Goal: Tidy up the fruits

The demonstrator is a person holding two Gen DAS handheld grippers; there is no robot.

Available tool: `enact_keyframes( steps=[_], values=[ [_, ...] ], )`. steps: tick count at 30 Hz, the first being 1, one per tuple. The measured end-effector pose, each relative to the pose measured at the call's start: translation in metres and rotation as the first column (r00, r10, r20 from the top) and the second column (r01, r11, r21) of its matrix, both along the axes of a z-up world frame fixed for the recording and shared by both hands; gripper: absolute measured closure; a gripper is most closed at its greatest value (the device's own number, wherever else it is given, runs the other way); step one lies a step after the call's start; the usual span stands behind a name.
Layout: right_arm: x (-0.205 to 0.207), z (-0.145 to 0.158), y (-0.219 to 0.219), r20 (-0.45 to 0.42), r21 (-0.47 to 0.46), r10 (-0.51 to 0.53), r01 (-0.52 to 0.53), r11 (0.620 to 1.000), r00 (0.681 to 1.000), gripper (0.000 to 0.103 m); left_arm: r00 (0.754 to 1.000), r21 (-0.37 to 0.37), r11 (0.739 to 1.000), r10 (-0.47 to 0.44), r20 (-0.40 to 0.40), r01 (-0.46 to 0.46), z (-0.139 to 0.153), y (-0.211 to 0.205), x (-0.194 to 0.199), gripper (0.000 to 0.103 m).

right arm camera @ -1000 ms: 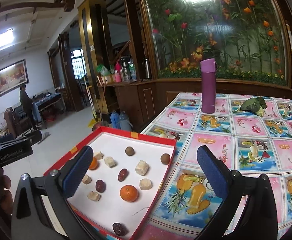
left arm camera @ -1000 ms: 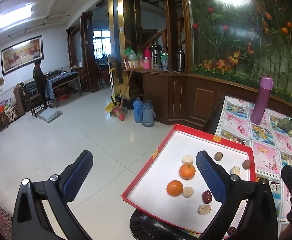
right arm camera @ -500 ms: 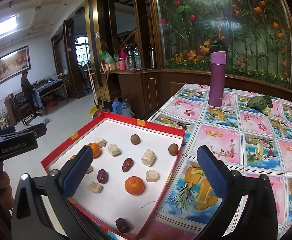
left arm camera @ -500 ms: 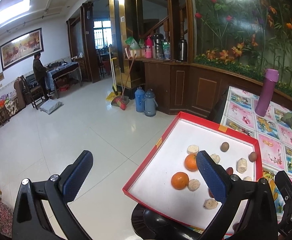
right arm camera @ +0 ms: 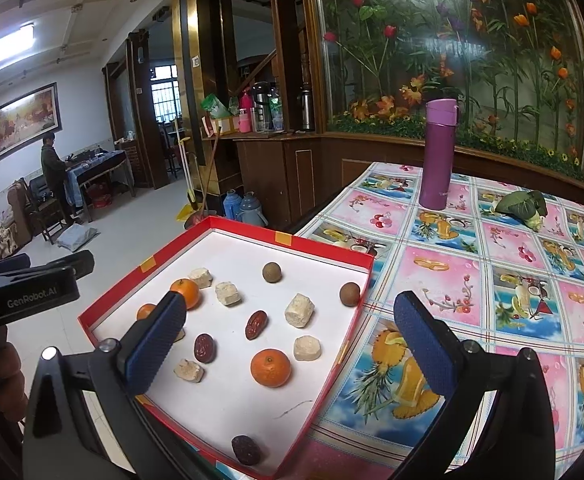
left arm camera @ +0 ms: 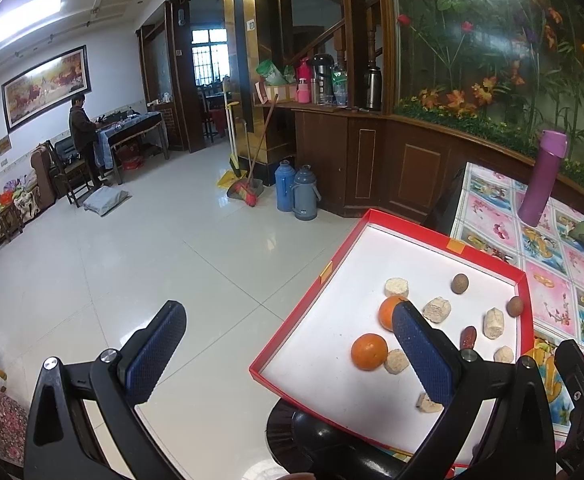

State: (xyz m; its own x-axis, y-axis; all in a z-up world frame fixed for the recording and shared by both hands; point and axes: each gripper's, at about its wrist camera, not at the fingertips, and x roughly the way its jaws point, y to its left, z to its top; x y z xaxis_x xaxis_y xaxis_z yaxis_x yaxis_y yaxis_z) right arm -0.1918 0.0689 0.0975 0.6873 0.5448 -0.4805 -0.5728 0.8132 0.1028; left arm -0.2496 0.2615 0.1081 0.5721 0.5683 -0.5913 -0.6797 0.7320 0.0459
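Jaws on both grippers spread wide, nothing held or touched. Left gripper [left arm camera: 287, 346] hangs over the floor by the near-left corner of the red tray [right arm camera: 227, 224], its right finger [left arm camera: 424, 350] overlapping an orange [left arm camera: 390, 312] in view only. Right gripper [right arm camera: 287, 344] sits above the tray's near edge w/ a 2nd orange [right arm camera: 270, 367] framed btwn its fingers. Dates, pale chunks & brown round fruits lie scattered loose in the tray, which juts off the table [right arm camera: 492, 264] edge. Purple flask [right arm camera: 438, 154] stands upright farther back.
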Motion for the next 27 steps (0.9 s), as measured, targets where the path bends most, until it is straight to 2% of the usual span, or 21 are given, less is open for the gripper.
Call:
enact_keyframes(
  steps=[27],
  values=[
    [0.0041,-0.0027,-0.0069,-0.028,-0.004,-0.018,0.018,1.0,0.999,0.0,0.999,-0.033,0.999,-0.044,-0.032,0.042,-0.0057,-0.003,-0.0011,0.0]
  ],
)
